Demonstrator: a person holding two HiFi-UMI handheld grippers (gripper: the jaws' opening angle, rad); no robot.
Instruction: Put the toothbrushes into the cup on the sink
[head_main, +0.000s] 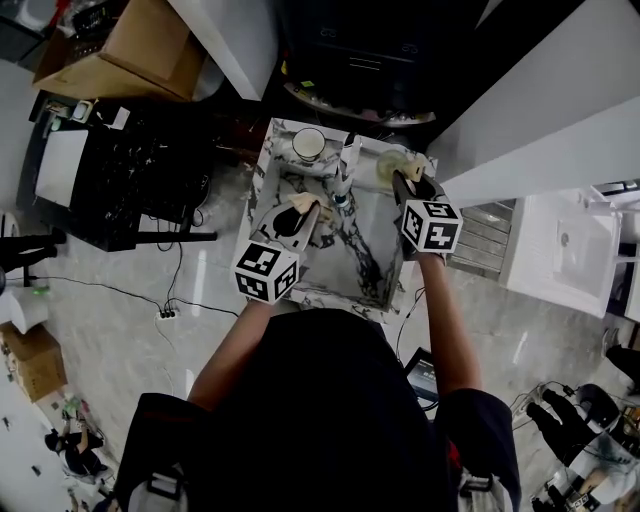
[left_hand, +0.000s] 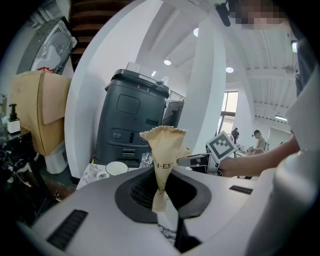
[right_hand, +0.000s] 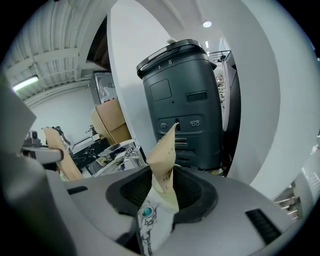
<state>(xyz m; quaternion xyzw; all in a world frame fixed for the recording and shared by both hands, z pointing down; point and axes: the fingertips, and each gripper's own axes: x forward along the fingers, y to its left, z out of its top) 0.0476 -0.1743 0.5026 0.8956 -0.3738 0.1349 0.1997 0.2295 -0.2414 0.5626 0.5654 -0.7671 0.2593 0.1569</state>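
Observation:
A white cup (head_main: 309, 144) stands on the far left corner of the marble sink (head_main: 372, 275); it also shows in the left gripper view, cup (left_hand: 116, 168). My left gripper (head_main: 303, 212) hovers over the basin's left side, shut on a toothbrush in a tan paper wrapper (left_hand: 164, 150) that sticks up between the jaws. My right gripper (head_main: 408, 180) is at the sink's far right corner, shut on a second tan wrapped toothbrush (right_hand: 164, 152). Each gripper sees the other: right gripper (left_hand: 197, 161), left gripper's packet (right_hand: 59, 152). The brushes themselves are hidden by the paper.
A chrome faucet (head_main: 343, 182) rises at the sink's back edge between the two grippers. A dark grey machine (left_hand: 132, 120) stands behind the sink. White counters flank it on both sides, with a cardboard box (head_main: 120, 45) and a black cluttered table (head_main: 120, 170) at the left.

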